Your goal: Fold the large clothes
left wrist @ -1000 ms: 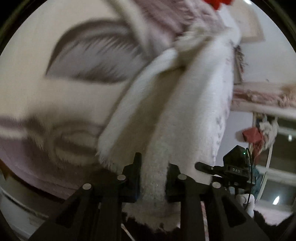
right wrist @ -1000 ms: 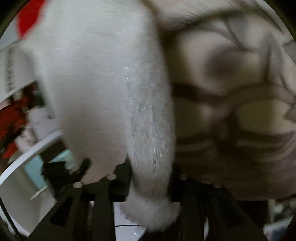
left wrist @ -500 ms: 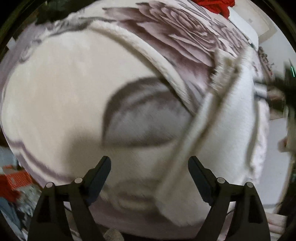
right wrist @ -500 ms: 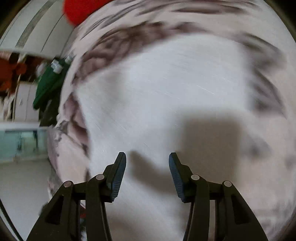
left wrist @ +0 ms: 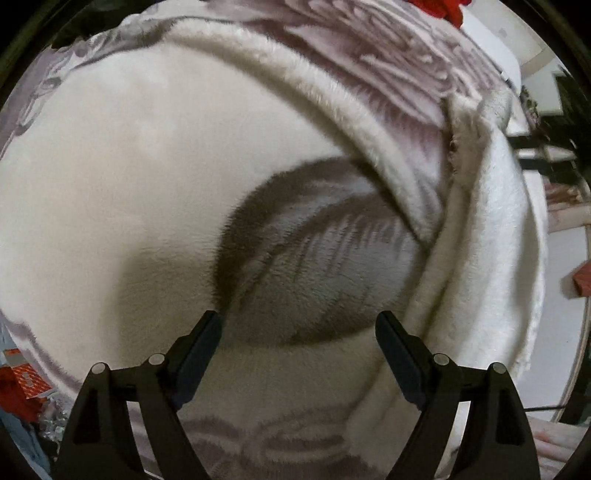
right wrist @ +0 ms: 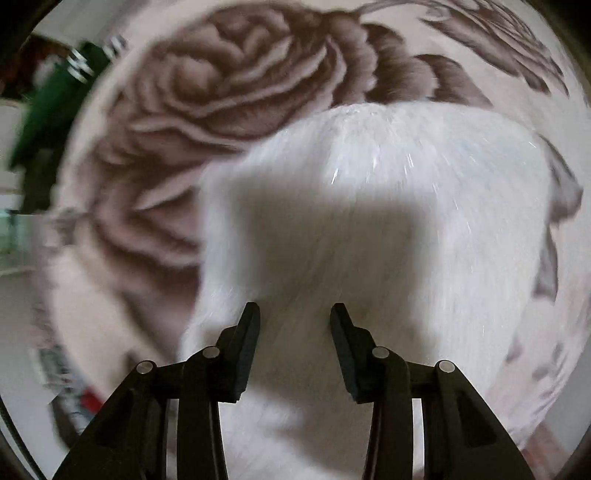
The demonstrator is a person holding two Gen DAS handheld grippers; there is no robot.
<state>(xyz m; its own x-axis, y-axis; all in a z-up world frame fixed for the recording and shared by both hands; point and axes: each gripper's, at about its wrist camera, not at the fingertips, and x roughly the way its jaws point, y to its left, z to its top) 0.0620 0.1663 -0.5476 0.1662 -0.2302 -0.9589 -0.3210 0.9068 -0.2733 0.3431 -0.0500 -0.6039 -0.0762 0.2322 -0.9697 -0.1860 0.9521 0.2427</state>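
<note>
A white fluffy garment [right wrist: 369, 221] lies spread on a cream plush blanket printed with grey-brown roses [right wrist: 221, 85]. My right gripper [right wrist: 295, 310] points down over the garment. Its jaws are partly apart and closing, with nothing pinched between them. In the left wrist view the same garment [left wrist: 480, 258] lies bunched along the right side of the blanket [left wrist: 110, 184], running toward the bed's edge. My left gripper [left wrist: 299, 319] stands wide open above a grey leaf print on the blanket, to the left of the garment and holding nothing.
A red cloth [left wrist: 439, 7] sits at the far end of the bed. A red-orange box [left wrist: 18, 384] lies beyond the blanket's near left edge. A dark green object [right wrist: 48, 110] stands off the bed on the left. Shelving and floor show at the right.
A second ago both grippers were shut on the white garment, holding it up. Both have let go and opened, and the garment now lies on the blanket. The right gripper swung farther across it.
</note>
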